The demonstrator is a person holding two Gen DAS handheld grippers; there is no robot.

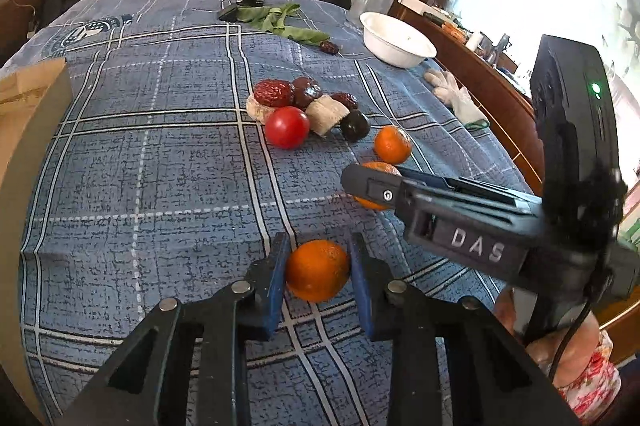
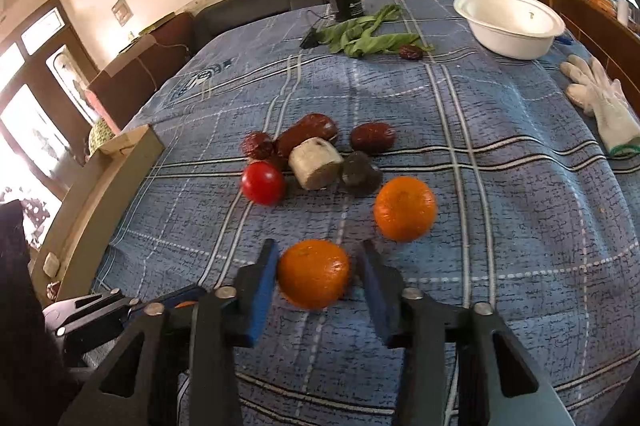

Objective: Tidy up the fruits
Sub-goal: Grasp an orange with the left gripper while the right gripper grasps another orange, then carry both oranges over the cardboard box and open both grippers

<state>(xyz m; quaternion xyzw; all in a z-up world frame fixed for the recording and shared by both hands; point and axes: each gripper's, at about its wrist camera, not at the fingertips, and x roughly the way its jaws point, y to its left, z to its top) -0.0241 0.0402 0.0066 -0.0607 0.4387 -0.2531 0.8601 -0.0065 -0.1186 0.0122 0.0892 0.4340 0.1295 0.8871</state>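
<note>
Left tool (image 1: 318, 268) astride orange (image 1: 317, 270) (both pads touching)

We see a blue cloth (image 1: 160, 166) crossed by a plaid of white and dark lines. Three oranges (image 1: 318, 270) are bright orange. Beyond them lies a glossy red tomato (image 1: 287, 127), and behind the tomato sit wrinkled dark red dates (image 1: 274, 93), pale cream cut pieces (image 2: 316, 164) and a near-black fruit (image 1: 354, 125). Farther from the tomato are green leaves (image 1: 276, 20), a white bowl (image 1: 396, 40) and a white glove (image 2: 604, 106) with a green cuff edge. Our black grippers carry blue pads on their fingers (image 1: 274, 286).
</note>
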